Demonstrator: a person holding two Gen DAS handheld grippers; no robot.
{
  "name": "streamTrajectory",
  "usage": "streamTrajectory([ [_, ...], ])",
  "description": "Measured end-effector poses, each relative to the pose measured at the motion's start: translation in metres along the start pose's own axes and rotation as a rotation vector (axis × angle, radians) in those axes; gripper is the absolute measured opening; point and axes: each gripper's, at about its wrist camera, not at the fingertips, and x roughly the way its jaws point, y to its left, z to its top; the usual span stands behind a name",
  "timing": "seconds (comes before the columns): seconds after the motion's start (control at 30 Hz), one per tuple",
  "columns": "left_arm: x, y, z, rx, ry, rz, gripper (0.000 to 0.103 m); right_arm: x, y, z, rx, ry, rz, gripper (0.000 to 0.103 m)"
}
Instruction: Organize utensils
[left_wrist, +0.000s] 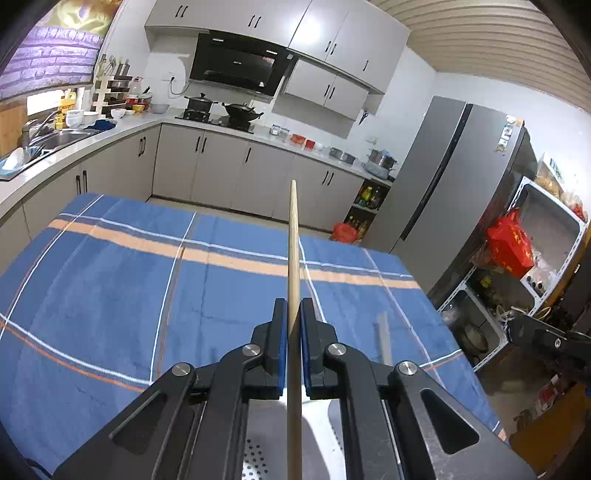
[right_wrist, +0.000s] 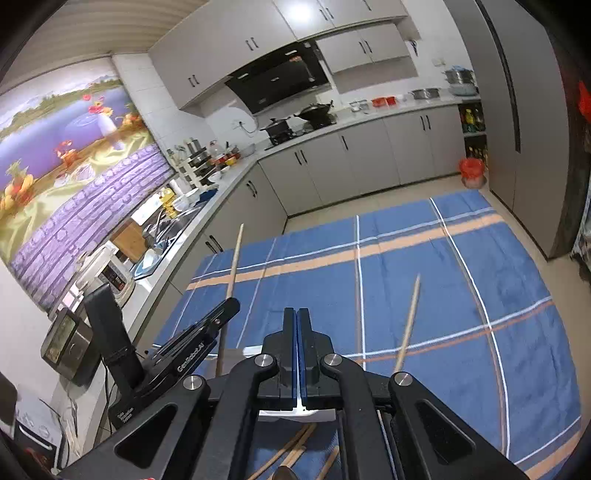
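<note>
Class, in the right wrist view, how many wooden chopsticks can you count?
At least 4: one chopstick clamped in the left gripper; a blurred chopstick right of the right gripper; two or more loose sticks under it at the bottom edge. Others may be hidden.

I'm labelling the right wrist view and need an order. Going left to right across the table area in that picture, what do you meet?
left gripper holding an upright chopstick → right gripper, shut and empty → loose chopstick, which seems to lie on the blue striped tablecloth.
</note>
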Motion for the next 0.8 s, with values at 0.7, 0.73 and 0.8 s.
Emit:
streamTrajectory([
  [0.7,-0.001,0.005,-0.018,-0.005,0.086,0.026,0.006,0.111,-0.133,-0.032,0.117,0.287,-0.338,0.03],
  [0.73,-0.002,0.004,-0.017,-0.01,0.09,0.022,0.006,0.115,-0.134,-0.032,0.112,0.289,-0.347,0.031],
  [0.8,-0.01,0.005,-0.011,-0.033,0.09,0.009,0.006,0.122,-0.134,-0.029,0.106,0.297,-0.357,0.031],
])
